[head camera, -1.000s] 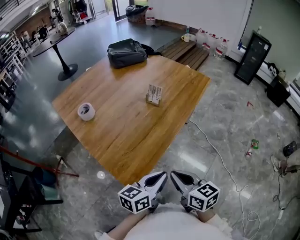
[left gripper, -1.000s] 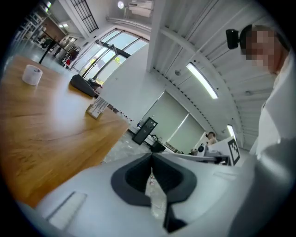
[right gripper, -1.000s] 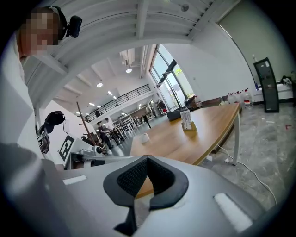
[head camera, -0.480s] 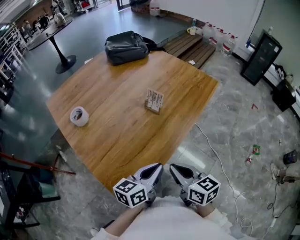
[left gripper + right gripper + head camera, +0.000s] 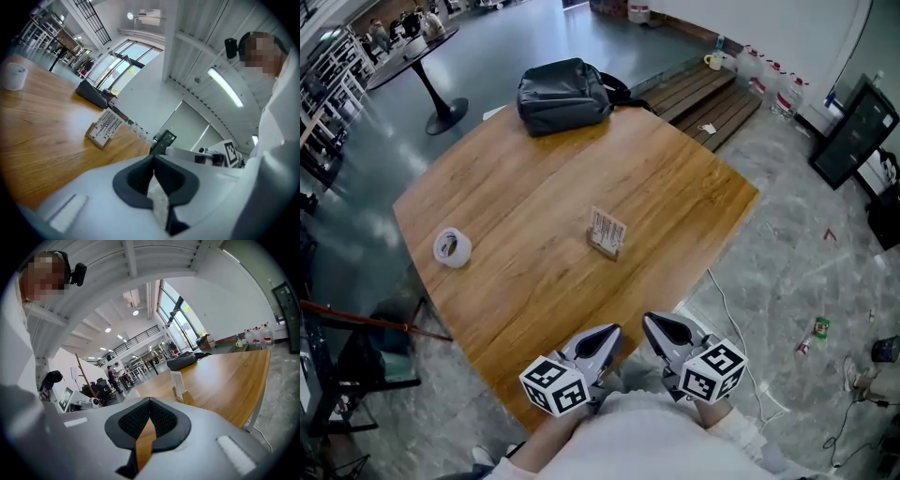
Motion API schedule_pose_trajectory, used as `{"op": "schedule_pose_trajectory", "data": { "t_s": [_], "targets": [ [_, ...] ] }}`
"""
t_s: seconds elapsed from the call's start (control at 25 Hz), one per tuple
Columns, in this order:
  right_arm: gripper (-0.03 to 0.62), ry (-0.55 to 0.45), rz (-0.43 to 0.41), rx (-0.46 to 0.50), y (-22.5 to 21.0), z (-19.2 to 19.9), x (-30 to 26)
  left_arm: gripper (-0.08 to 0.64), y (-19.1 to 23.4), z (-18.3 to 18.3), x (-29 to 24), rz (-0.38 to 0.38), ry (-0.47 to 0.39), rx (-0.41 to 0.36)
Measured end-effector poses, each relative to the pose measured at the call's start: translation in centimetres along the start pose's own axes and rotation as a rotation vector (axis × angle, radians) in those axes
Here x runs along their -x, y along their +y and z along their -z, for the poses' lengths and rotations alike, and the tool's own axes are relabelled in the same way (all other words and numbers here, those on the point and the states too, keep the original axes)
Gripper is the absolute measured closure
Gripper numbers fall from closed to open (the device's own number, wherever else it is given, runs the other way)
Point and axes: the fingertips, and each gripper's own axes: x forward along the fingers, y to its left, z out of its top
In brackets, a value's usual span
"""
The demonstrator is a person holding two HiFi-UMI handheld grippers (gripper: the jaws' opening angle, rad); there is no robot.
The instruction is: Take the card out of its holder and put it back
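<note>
A white printed card stands upright in a small wooden holder (image 5: 607, 232) near the middle of the wooden table (image 5: 675, 178). The same card and holder (image 5: 105, 129) show ahead in the left gripper view, and the holder (image 5: 178, 387) also shows in the right gripper view. My left gripper (image 5: 604, 339) and right gripper (image 5: 662, 329) hover side by side over the table's near corner, well short of the holder. Both have their jaws pressed together with nothing between them. In their own views the left gripper (image 5: 153, 161) and the right gripper (image 5: 150, 404) are shut and empty.
A roll of white tape (image 5: 452, 247) lies near the table's left edge. A dark bag (image 5: 565, 94) sits at the far corner. Beyond are a round pedestal table (image 5: 431, 66), a wooden bench (image 5: 712, 94) with bottles, and a cable (image 5: 741, 328) on the floor to the right.
The view has moved closer to the table, so its near corner now lies under the grippers. Both grippers stay shut and side by side. The card and holder have not moved.
</note>
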Motion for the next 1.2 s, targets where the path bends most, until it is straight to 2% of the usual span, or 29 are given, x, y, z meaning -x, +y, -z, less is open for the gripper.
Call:
{"op": "schedule_pose_trajectory", "data": {
  "t_s": [0.08,0.28,0.52,0.68,0.84,1.04,1.2],
  "targets": [
    [0.592,0.001,-0.035,0.006,-0.8,-0.3,-0.9,0.552,1.1,-0.3,-0.6,-0.027,0.005,0.012],
    [0.592,0.03,-0.058,-0.004,-2.1,-0.2,-2.3,0.552,3.9,-1.3,-1.1,-0.096,0.004,0.002],
    [0.592,0.063,-0.035,0.008,-3.1,-0.7,-4.7,0.552,6.4,-3.5,-2.0,-0.114,-0.027,-0.036],
    [0.588,0.064,-0.022,-0.011,-3.7,-0.9,-5.6,0.552,7.6,-4.5,-2.8,-0.116,0.009,-0.109],
    [0.588,0.084,-0.002,-0.008,-4.8,-0.3,-6.6,0.552,8.7,-6.8,-3.8,-0.139,0.041,-0.243],
    [0.578,0.074,0.027,0.028,-6.1,-0.9,-8.6,0.552,10.2,-8.8,-4.8,-0.104,0.046,-0.3],
    [0.561,0.071,0.059,0.098,-7.3,-1.9,-10.3,0.551,12.3,-9.9,-6.1,-0.092,0.066,-0.355]
  ]
}}
